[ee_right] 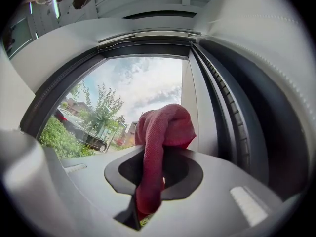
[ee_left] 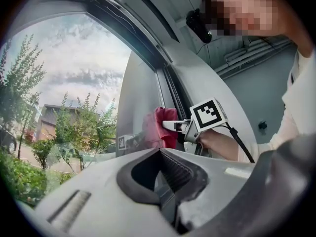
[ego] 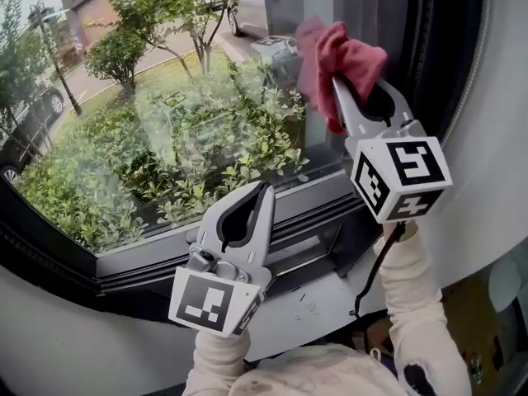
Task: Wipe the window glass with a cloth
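Observation:
The window glass (ego: pixel 165 97) fills the upper left of the head view, with shrubs and trees behind it. A red cloth (ego: pixel 342 56) is bunched against the pane's upper right corner, close to the dark side frame. My right gripper (ego: pixel 345 85) is shut on the cloth, which drapes over its jaws in the right gripper view, cloth (ee_right: pixel 160 132), gripper (ee_right: pixel 165 152). My left gripper (ego: pixel 264 190) is shut and holds nothing, with its tips pointing at the bottom frame. The left gripper view shows its closed jaws (ee_left: pixel 160 152) and the cloth (ee_left: pixel 165 125) on the glass (ee_left: pixel 74 83).
A dark bottom frame (ego: pixel 124 262) and a white sill (ego: pixel 322 299) run under the pane. The dark side frame (ego: pixel 433 48) and a curved white wall (ego: pixel 503 139) stand to the right. A person's sleeve (ee_left: pixel 301 107) fills the right of the left gripper view.

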Demonstrator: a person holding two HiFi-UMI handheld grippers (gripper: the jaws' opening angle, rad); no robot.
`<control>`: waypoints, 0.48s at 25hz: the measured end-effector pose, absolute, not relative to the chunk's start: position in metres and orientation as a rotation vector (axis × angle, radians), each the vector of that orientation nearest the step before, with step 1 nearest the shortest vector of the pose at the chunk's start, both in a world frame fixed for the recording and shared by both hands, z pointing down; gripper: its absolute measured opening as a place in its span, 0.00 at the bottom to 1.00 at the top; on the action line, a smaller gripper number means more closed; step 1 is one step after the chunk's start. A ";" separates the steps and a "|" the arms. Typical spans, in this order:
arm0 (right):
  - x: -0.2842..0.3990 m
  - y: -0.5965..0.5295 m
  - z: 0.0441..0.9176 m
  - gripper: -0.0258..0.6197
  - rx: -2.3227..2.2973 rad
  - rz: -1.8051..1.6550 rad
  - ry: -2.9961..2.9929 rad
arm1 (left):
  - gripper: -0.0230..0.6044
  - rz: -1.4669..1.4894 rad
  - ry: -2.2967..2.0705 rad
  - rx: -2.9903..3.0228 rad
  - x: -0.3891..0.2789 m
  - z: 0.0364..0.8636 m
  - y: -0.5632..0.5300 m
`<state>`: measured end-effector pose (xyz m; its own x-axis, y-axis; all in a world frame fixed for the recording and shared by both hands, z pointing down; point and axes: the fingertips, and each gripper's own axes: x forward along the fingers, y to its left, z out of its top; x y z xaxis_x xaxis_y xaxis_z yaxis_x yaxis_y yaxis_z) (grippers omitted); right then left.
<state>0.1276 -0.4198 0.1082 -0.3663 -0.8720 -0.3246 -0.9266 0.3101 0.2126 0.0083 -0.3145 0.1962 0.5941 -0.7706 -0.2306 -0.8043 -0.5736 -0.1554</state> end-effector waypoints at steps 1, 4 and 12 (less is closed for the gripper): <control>0.127 -0.419 0.113 0.18 -1.680 0.558 2.420 | 0.20 0.196 1.300 -2.579 0.010 0.196 -0.315; 0.125 -0.420 0.136 0.18 -1.670 0.518 2.437 | 0.20 0.176 1.312 -2.574 0.010 0.198 -0.316; 0.116 -0.417 0.150 0.17 -1.621 0.401 2.449 | 0.20 0.164 1.330 -2.555 0.003 0.200 -0.316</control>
<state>0.1155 -0.4171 0.1501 -0.3909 -0.8727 -0.2926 -0.9204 0.3703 0.1252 0.0028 -0.3156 0.2002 0.5755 -0.7889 -0.2154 -0.8176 -0.5493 -0.1728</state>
